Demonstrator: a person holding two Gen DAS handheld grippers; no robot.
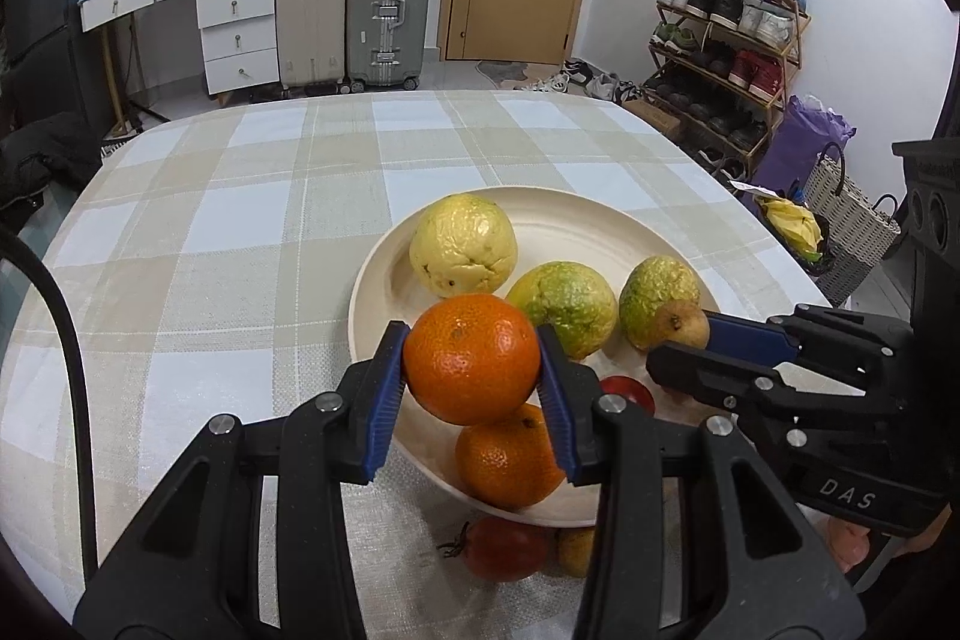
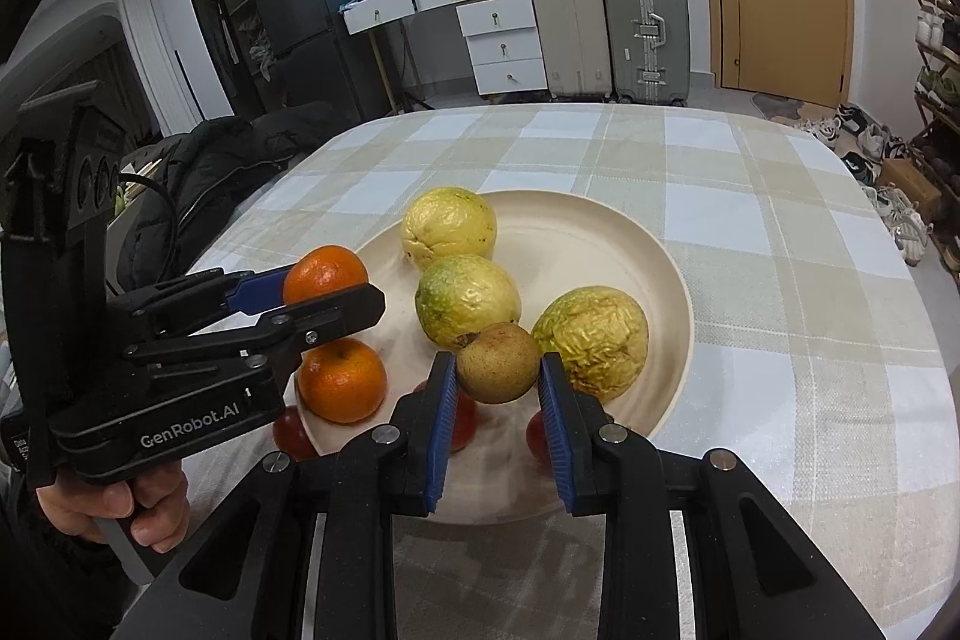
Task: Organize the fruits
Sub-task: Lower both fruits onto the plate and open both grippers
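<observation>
A cream plate (image 1: 372, 304) (image 2: 660, 256) on the checked tablecloth holds three wrinkled yellow-green guavas (image 1: 462, 244) (image 2: 449, 225) and an orange (image 1: 507, 460) (image 2: 342, 379). My left gripper (image 1: 474, 370) (image 2: 327, 289) is shut on a second orange (image 1: 471, 358) (image 2: 324, 274), held above the plate's near-left rim. My right gripper (image 2: 498, 382) (image 1: 684, 340) is shut on a small brown pear-like fruit (image 2: 498, 361) (image 1: 681, 322), held over the plate by the guavas. Red tomatoes lie at the plate's near edge (image 1: 501, 547) (image 2: 294, 433), partly hidden.
A small yellowish fruit (image 1: 576, 550) lies beside the tomato near the table's front edge. A black jacket (image 2: 198, 184) hangs over a chair at the table's left. Suitcases (image 1: 390, 10), drawers and a shoe rack (image 1: 726, 34) stand beyond the table.
</observation>
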